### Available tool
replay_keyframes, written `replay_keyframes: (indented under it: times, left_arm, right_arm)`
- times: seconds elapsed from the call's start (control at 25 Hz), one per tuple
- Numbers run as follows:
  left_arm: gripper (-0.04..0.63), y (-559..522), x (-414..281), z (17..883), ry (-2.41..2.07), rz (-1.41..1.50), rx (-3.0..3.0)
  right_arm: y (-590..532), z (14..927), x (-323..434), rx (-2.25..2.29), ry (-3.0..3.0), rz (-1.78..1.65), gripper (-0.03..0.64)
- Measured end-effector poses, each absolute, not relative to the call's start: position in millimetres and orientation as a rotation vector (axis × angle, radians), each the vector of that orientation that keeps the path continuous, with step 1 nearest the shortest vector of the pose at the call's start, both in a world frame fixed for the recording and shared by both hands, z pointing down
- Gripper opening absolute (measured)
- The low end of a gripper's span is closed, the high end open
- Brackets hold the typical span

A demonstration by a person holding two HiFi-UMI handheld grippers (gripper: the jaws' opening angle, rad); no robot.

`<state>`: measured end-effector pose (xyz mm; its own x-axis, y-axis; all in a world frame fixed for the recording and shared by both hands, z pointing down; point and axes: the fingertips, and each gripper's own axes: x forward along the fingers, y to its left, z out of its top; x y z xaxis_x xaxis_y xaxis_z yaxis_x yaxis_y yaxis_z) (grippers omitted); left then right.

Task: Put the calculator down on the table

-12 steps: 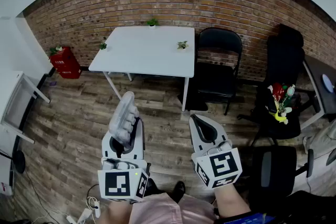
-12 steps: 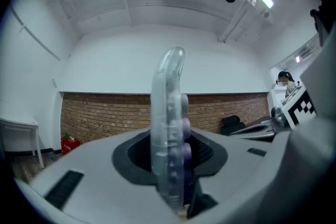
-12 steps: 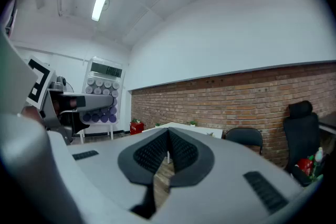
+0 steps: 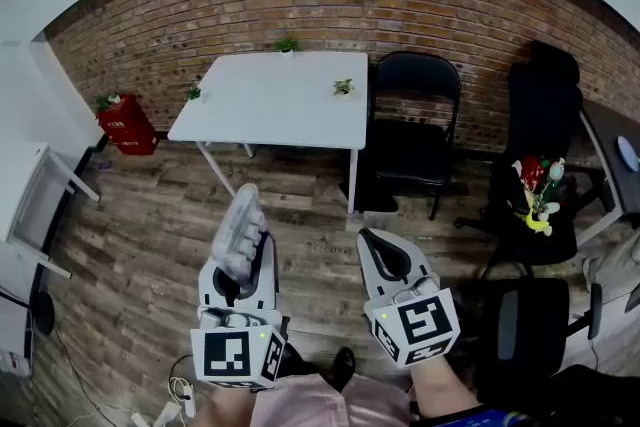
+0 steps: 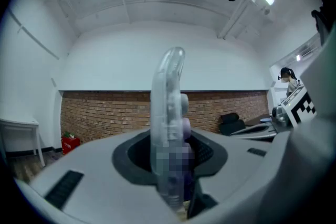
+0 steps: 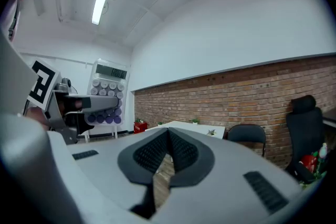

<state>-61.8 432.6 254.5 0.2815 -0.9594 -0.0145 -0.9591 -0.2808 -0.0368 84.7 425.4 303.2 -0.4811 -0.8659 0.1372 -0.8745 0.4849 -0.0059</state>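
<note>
The left tongs (image 4: 243, 267) clamp the lower end of the calculator (image 4: 240, 220), which stands up out of them with its keys facing right. The right tongs (image 4: 377, 248) are closed on nothing. The white counter (image 4: 270, 110) stands well ahead across the wood floor (image 4: 140, 235). I'd carry the calculator over steadily, tilt it flat onto bare top clear of the 3 small plants (image 4: 343, 87), then release.
</note>
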Motion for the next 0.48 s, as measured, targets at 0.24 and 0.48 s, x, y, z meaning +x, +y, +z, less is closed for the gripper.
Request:
replay_keyframes:
  times: [0.24, 0.48]
  left_arm:
    - [0.137, 430.9, -52.7, 259.9, 1.873, -0.040, -2.481]
    - [0.137, 402.3, -65.3, 267.5, 1.909, -0.049, -2.466]
  right_arm:
    - [420.9, 312.6, 91.5, 1.509, -2.604, 0.124, 0.002]
    - [389.2, 320.4, 83.1, 1.488, -2.600, 0.131, 0.018]
